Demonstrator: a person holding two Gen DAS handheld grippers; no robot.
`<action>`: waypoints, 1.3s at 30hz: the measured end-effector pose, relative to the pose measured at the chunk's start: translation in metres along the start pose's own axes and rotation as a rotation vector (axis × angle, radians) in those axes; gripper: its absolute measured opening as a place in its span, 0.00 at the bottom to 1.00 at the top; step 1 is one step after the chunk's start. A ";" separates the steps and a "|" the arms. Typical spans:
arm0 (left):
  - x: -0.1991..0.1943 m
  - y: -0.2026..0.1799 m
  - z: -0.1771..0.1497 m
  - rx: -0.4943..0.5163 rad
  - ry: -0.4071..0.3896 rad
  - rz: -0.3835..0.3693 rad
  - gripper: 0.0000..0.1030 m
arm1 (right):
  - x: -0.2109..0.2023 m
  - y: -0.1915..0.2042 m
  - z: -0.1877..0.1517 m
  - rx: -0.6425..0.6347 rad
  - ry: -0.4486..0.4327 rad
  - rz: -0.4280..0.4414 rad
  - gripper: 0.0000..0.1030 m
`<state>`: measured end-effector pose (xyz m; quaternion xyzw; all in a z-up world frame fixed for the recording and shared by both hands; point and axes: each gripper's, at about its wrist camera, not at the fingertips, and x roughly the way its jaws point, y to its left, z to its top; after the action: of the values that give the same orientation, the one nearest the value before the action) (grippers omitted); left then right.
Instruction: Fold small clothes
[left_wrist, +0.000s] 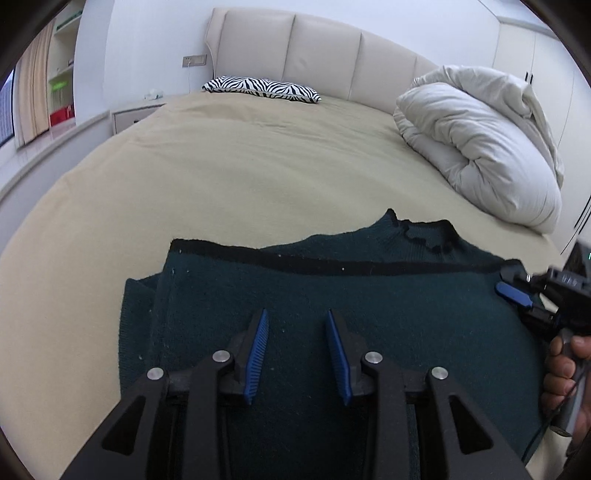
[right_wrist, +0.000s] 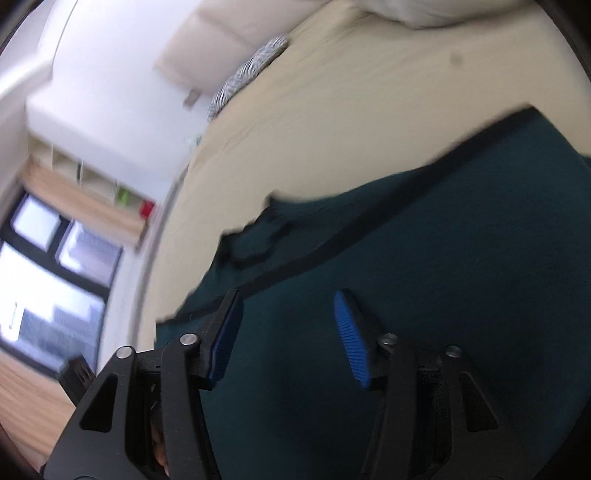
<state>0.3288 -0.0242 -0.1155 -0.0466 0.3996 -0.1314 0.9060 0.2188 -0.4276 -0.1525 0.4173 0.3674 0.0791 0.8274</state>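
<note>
A dark green knitted sweater (left_wrist: 332, 295) with black trim lies on the beige bed, its lower part folded up over the body, its collar (left_wrist: 424, 232) toward the headboard. My left gripper (left_wrist: 295, 317) is open and empty just above the folded part. My right gripper (left_wrist: 517, 295) shows at the sweater's right edge, held by a hand. In the tilted, blurred right wrist view the right gripper (right_wrist: 288, 306) is open and empty over the sweater (right_wrist: 424, 295).
The beige bed (left_wrist: 221, 184) stretches to a cream padded headboard (left_wrist: 317, 48). A zebra-print pillow (left_wrist: 262, 86) lies by the headboard and a bundled white duvet (left_wrist: 480, 147) at the right. A bedside cabinet (left_wrist: 133, 114) and shelves stand to the left.
</note>
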 end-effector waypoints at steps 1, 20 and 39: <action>0.000 0.000 0.000 -0.002 -0.004 -0.005 0.34 | -0.006 -0.014 0.004 0.031 -0.021 0.004 0.16; -0.055 -0.014 -0.035 -0.077 -0.025 -0.092 0.50 | -0.151 -0.067 -0.051 0.135 -0.278 -0.144 0.14; -0.102 0.043 -0.078 -0.135 -0.029 -0.051 0.36 | -0.139 -0.075 -0.096 0.145 -0.156 -0.131 0.13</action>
<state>0.2140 0.0473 -0.1039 -0.1197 0.3929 -0.1263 0.9030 0.0413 -0.4749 -0.1700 0.4560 0.3331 -0.0347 0.8246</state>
